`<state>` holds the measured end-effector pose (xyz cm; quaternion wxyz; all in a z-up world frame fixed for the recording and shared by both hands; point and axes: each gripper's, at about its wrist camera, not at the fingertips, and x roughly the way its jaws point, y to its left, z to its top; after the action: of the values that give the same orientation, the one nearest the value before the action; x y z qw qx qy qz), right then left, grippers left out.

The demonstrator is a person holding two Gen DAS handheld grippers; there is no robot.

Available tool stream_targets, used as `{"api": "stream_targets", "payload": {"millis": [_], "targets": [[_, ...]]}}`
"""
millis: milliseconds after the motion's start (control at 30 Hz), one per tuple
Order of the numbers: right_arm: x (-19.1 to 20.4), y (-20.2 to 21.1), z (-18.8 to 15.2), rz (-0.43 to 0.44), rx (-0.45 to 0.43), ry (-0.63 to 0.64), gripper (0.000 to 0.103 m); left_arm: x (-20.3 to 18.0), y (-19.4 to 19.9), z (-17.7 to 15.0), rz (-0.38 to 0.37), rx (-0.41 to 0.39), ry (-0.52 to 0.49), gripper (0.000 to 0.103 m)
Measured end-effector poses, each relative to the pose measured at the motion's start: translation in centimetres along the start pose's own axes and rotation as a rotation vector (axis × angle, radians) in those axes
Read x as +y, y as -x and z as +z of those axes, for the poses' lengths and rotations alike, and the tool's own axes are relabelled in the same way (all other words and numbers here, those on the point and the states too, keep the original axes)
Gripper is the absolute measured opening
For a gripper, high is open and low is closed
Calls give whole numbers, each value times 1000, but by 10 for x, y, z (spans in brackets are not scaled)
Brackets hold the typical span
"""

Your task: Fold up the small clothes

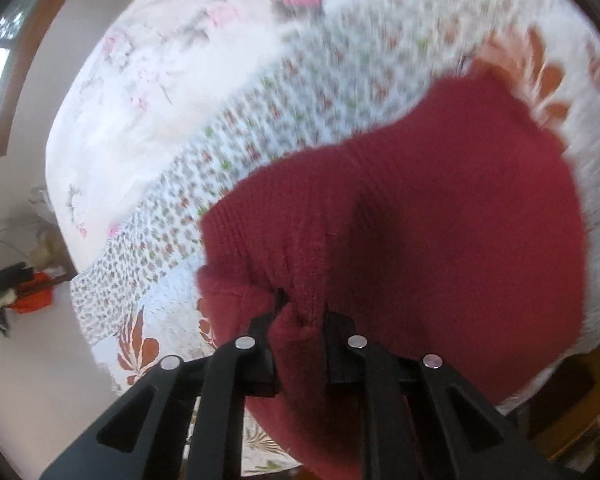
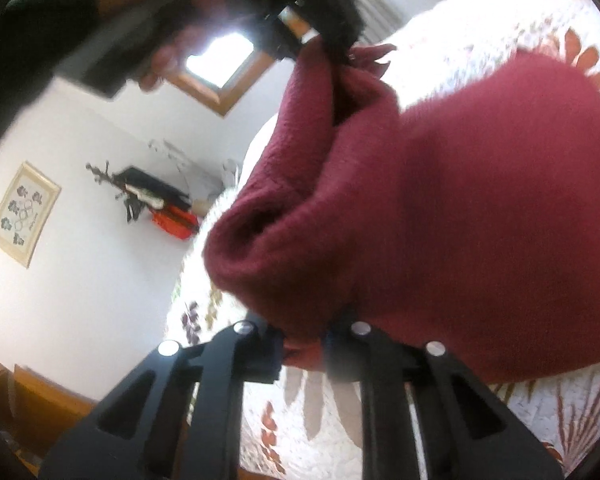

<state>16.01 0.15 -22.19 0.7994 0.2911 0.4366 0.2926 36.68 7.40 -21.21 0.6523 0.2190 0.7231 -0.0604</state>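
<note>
The left gripper is pinching the edge of a dark red knitted garment. Its two black fingers are squeezing close together with a fold of the red knit caught between them. In the left wrist view the red garment is filling the middle and the lower right of the frame, and it is spreading out over a bed cover with small flowers and orange leaves on it. The picture is blurry, so the small details are hard to see.

The right gripper is also biting onto the red garment. Its fingers are nearly closed, and a bunched bit of the knit is sitting between them at the bottom middle of the right wrist view. From there the garment is rising up toward the top middle of the frame, where the left gripper is holding the other end. A person's dark sleeve is showing in the upper left. The bed cover is lying behind and under the garment on the right side. A framed picture is hanging on the white wall at the left.
</note>
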Motion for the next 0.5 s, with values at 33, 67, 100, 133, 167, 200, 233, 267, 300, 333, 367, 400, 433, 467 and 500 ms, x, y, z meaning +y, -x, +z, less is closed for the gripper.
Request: {"api": "stream_targets", "payload": {"millis": [33, 67, 100, 133, 167, 200, 233, 267, 300, 333, 367, 400, 433, 467, 500], "targets": [[3, 8, 3, 1, -25, -1, 11, 4, 10, -1, -18, -22, 10, 13], [4, 16, 6, 3, -48, -5, 11, 8, 21, -1, -40, -47, 24, 13], [5, 23, 8, 2, -65, -7, 10, 9, 29, 0, -63, -69, 34, 13], [5, 34, 11, -1, -95, -9, 10, 10, 35, 2, -82, -85, 40, 13], [4, 44, 14, -4, -120, -13, 10, 6, 44, 6, -102, -106, 42, 13], [2, 50, 16, -6, -132, -17, 10, 1, 50, 10, -116, -119, 39, 13], [-2, 60, 19, -8, -153, -31, 10, -8, 56, 16, -130, -130, 31, 13], [-9, 70, 20, -15, -175, -49, 10, -14, 57, 18, -136, -135, 21, 13], [-13, 76, 21, -21, -186, -59, 10, -24, 58, 24, -146, -142, 10, 13], [-22, 86, 21, -29, -205, -81, 9, -35, 60, 28, -154, -144, 2, 13], [-29, 92, 21, -37, -214, -97, 9, -45, 61, 33, -161, -145, -11, 13], [-36, 98, 19, -43, -220, -115, 9, -57, 60, 38, -166, -143, -24, 13], [-46, 103, 18, -52, -225, -139, 9, -72, 56, 45, -163, -132, -40, 13], [-55, 106, 15, -55, -226, -162, 9, -79, 47, 49, -158, -122, -49, 13], [-65, 109, 13, -59, -224, -189, 9, -89, 40, 53, -151, -110, -60, 13]]}}
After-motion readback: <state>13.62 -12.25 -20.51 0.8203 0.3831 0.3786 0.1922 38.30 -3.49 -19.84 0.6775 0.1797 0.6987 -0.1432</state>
